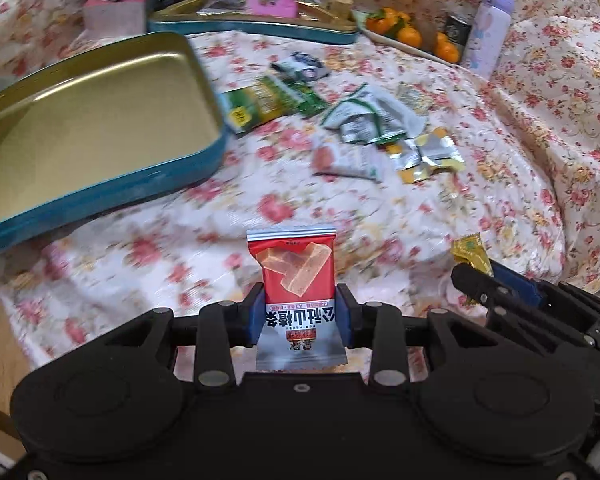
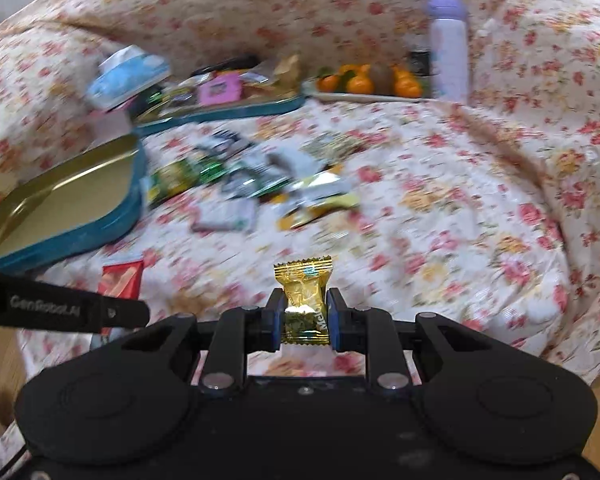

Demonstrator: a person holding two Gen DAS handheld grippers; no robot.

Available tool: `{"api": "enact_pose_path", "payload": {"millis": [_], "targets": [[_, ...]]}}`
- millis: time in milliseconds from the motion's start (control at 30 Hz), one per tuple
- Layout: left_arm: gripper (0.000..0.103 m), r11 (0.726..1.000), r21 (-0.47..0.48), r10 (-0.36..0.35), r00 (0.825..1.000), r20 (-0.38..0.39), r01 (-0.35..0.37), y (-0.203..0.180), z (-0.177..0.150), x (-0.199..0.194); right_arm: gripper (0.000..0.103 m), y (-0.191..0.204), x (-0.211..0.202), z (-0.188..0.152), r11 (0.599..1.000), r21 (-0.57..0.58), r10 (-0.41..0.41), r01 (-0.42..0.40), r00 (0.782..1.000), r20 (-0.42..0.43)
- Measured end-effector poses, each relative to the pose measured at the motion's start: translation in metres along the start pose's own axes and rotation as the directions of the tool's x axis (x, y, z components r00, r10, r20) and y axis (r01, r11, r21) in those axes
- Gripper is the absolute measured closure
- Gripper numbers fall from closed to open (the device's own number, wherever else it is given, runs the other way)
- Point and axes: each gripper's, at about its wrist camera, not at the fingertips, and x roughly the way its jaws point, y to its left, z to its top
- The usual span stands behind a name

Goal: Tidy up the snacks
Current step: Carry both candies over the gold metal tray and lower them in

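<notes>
The left gripper [image 1: 300, 312] has its jaws pinching a red snack packet [image 1: 296, 280], which stands upright between the blue pads and rises above them, with its silver lower end hanging below the jaws. The right gripper [image 2: 302, 314] has its jaws closed on a small gold candy packet [image 2: 305, 300], held upright between the pads in the same way. In the left wrist view the right gripper shows at the right of the jaws, a little ahead, with the gold packet sticking up from it. Ahead of the left jaws and to the left lies an open blue tin [image 1: 100, 128] with a bare golden inside, on the flowered cloth [image 1: 520, 140]. Straight ahead of both pairs of jaws, well apart from them, a loose heap of snack packets [image 1: 364, 120] lies on the cloth just right of this tin. Farther ahead is a second blue tin [image 1: 252, 26] with packets in it, and to its right a plate of oranges [image 1: 412, 34] and a purple bottle [image 1: 488, 28] standing upright.
</notes>
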Motion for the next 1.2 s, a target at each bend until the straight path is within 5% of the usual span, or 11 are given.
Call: {"api": "enact_pose_path", "payload": {"millis": [367, 767, 1200], "targets": [[0.059, 0.992, -0.098, 0.078, 0.997, 0.007, -0.077, 0.050, -0.014, -0.018, 0.080, 0.060, -0.002, -0.005, 0.988, -0.116, 0.094, -0.099, 0.994, -0.049], [0.059, 0.961, -0.147, 0.239, 0.971, 0.021, -0.234, 0.096, -0.013, -0.030, 0.080, 0.120, 0.004, 0.009, 0.958, -0.209, 0.187, -0.195, 0.981, -0.057], [0.059, 0.933, -0.218, 0.319, 0.938, 0.133, -0.286, 0.130, 0.024, -0.056, 0.080, 0.161, 0.010, 0.065, 0.945, -0.240, 0.239, -0.222, 0.970, 0.043]]}}
